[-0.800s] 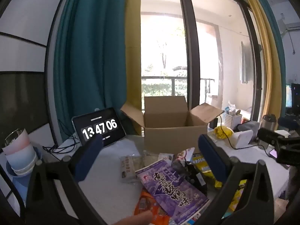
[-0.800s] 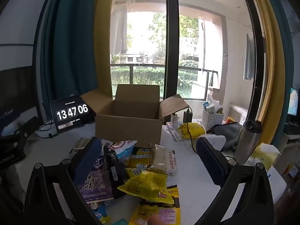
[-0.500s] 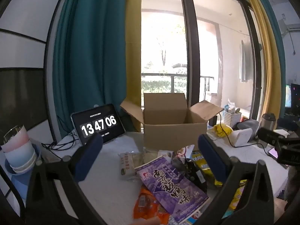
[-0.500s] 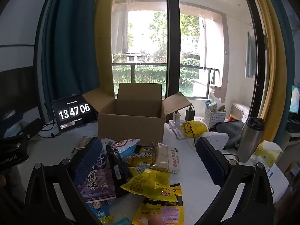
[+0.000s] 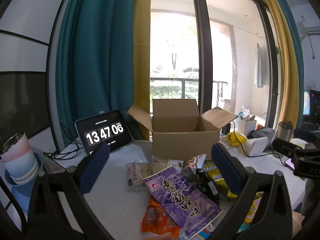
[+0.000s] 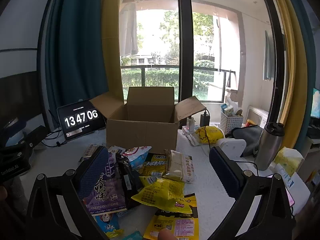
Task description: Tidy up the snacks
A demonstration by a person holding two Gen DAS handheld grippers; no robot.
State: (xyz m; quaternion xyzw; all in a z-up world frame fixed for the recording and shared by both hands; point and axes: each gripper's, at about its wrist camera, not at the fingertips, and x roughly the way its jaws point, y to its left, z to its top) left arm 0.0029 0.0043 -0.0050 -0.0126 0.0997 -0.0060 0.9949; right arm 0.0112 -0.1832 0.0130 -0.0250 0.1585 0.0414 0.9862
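Snack packets lie heaped on the white table before the open cardboard box. The left gripper hovers over the purple packet, fingers wide apart, gripping nothing. The right gripper, equally spread and empty, hangs above the yellow packets.
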